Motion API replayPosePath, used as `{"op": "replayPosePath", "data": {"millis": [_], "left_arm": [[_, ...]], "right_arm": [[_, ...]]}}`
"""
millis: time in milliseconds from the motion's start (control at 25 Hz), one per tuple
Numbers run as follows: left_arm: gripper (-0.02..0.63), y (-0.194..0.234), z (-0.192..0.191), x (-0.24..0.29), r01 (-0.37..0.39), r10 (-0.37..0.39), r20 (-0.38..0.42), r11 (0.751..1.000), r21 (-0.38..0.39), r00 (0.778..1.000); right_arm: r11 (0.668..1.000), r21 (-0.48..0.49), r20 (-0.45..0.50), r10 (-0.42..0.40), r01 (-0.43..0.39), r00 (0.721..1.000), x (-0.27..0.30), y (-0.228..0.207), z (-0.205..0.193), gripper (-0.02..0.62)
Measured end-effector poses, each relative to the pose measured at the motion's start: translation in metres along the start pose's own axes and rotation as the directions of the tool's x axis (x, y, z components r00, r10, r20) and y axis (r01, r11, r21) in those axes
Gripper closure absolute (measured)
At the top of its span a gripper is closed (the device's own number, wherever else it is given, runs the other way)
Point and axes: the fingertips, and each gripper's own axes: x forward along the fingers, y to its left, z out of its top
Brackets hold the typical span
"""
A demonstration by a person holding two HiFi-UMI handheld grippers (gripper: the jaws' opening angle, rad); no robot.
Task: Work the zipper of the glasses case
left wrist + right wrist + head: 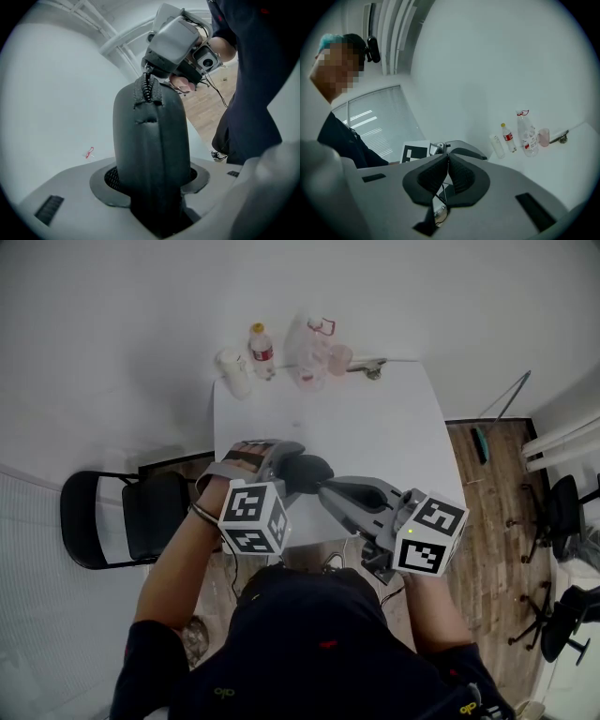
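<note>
Black, smooth, rounded hard-shell glasses case [150,140]: held in the air above the white table's [375,418] near edge, clamped across its body by the left gripper [150,185]. Right gripper [149,69] pinched tight on the small zipper pull [148,79] at the case's end. Step, as I judge: drawing the slider. Next calls for a steady pull along the toothed, curved seam, case braced.

- Glasses case [150,150]: matt black, smooth leather-like skin; the zipper [149,91] at its top has woven cloth tape.
- Right tongs [448,161]: matt grey plastic, with black ribbed rubber pads [429,176].
- Table [375,427]: smooth white.
- Large bottle [309,357], upper centre: clear glossy plastic.
- Floor [487,521], right: wood planks.
</note>
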Motion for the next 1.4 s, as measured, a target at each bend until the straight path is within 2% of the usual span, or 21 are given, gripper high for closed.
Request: {"op": "replayPosePath", "data": {"millis": [160, 320, 440, 520, 680, 760, 840, 960, 1040, 1120, 1200, 1280, 1400], "left_arm": [[0.339, -0.003, -0.001, 0.005, 0.008, -0.008, 0.005, 1.0, -0.01, 1.0], [0.339, 0.003, 0.005, 0.002, -0.032, 0.036, 0.07, 0.997, -0.066, 0.997], [0.338, 0.016, 0.01, -0.007, -0.072, 0.095, 0.141, 0.984, -0.164, 0.985], [0.339, 0.027, 0.012, -0.019, -0.081, 0.138, 0.197, 0.959, -0.273, 0.971], [0.337, 0.05, 0.015, -0.045, -0.091, 0.244, 0.284, 0.883, -0.461, 0.927], [0.337, 0.063, 0.017, -0.061, -0.099, 0.312, 0.323, 0.838, -0.536, 0.894], [0.337, 0.076, 0.015, -0.079, -0.101, 0.39, 0.35, 0.777, -0.621, 0.852], [0.337, 0.092, 0.007, -0.111, -0.092, 0.516, 0.36, 0.66, -0.746, 0.777], [0.337, 0.099, -0.001, -0.131, -0.065, 0.587, 0.364, 0.583, -0.81, 0.723], [0.337, 0.101, -0.011, -0.146, -0.05, 0.639, 0.355, 0.525, -0.85, 0.682], [0.337, 0.099, -0.023, -0.159, -0.061, 0.683, 0.334, 0.485, -0.873, 0.649], [0.337, 0.096, -0.035, -0.168, -0.073, 0.718, 0.307, 0.445, -0.893, 0.624], [0.337, 0.093, -0.05, -0.17, -0.044, 0.733, 0.284, 0.394, -0.918, 0.618]], "right_arm": [[0.998, -0.049, -0.019, -0.038, 0.038, 0.999, 0.008, 0.0, -0.005, 0.572], [0.987, -0.149, 0.005, -0.059, 0.059, 0.998, 0.004, 0.003, 0.0, 0.572], [0.974, -0.206, 0.06, -0.084, 0.095, 0.995, -0.01, -0.002, 0.016, 0.572], [0.967, -0.213, 0.116, -0.116, 0.139, 0.987, -0.024, -0.012, 0.028, 0.572], [0.942, -0.2, 0.203, -0.228, 0.269, 0.952, -0.054, -0.044, 0.043, 0.572], [0.921, -0.208, 0.24, -0.279, 0.33, 0.93, -0.066, -0.057, 0.047, 0.572], [0.887, -0.235, 0.275, -0.332, 0.398, 0.902, -0.075, -0.067, 0.05, 0.572], [0.831, -0.274, 0.305, -0.401, 0.483, 0.863, -0.085, -0.081, 0.051, 0.572], [0.811, -0.275, 0.321, -0.428, 0.516, 0.845, -0.09, -0.088, 0.052, 0.574], [0.794, -0.277, 0.338, -0.447, 0.541, 0.828, -0.093, -0.092, 0.053, 0.574], [0.771, -0.293, 0.355, -0.461, 0.565, 0.813, -0.096, -0.093, 0.055, 0.575], [0.75, -0.307, 0.372, -0.472, 0.585, 0.8, -0.098, -0.093, 0.058, 0.575], [0.714, -0.332, 0.397, -0.487, 0.617, 0.778, -0.098, -0.093, 0.063, 0.575]]}}
